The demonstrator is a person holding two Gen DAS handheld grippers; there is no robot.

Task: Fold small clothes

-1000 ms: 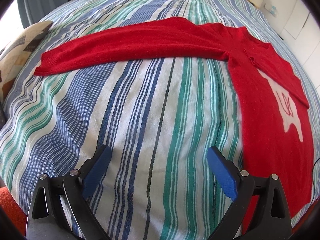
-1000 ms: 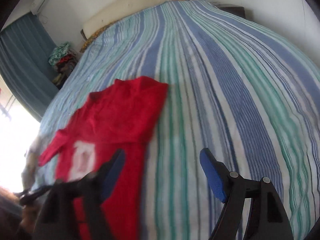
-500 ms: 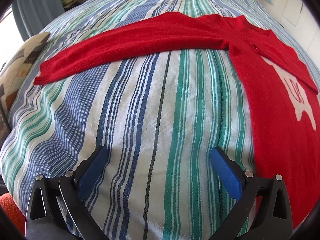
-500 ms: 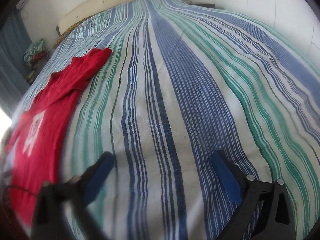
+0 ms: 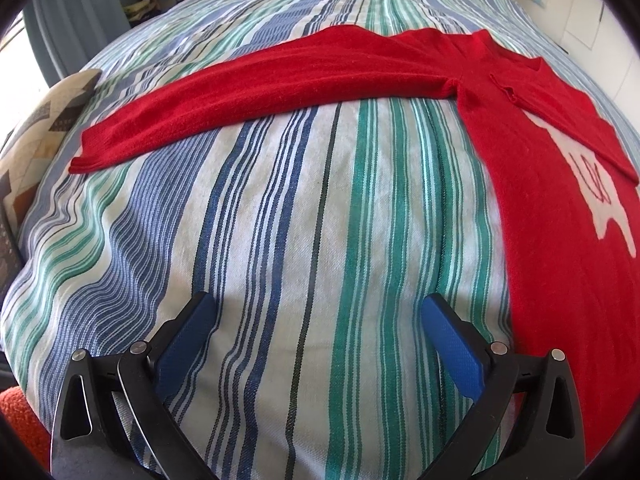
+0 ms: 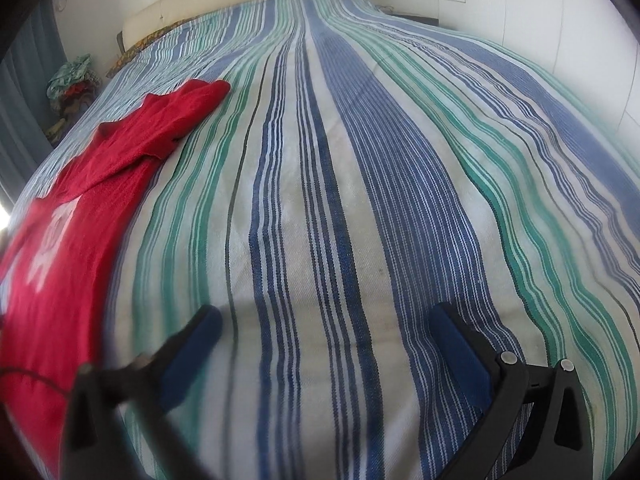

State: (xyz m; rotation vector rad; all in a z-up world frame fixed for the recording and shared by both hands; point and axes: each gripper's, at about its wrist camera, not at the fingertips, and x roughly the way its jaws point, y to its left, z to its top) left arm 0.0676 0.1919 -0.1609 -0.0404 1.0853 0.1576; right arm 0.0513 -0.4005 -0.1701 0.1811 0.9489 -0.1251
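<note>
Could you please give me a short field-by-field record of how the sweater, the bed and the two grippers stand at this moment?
surface: bed with striped cover
garment: red sweater, lying flat, white motif facing up
near sleeve: stretched out straight across the cover
other sleeve: folded in over the body
left gripper: open, nothing between the jaws, over bare cover beside the sweater
right gripper: open, empty, over bare cover, sweater off to its left

Right gripper (image 6: pixel 324 330) hung wide open over striped bedspread (image 6: pixel 360 200). Red sweater (image 6: pixel 80 208) lay flat at frame left.
</note>
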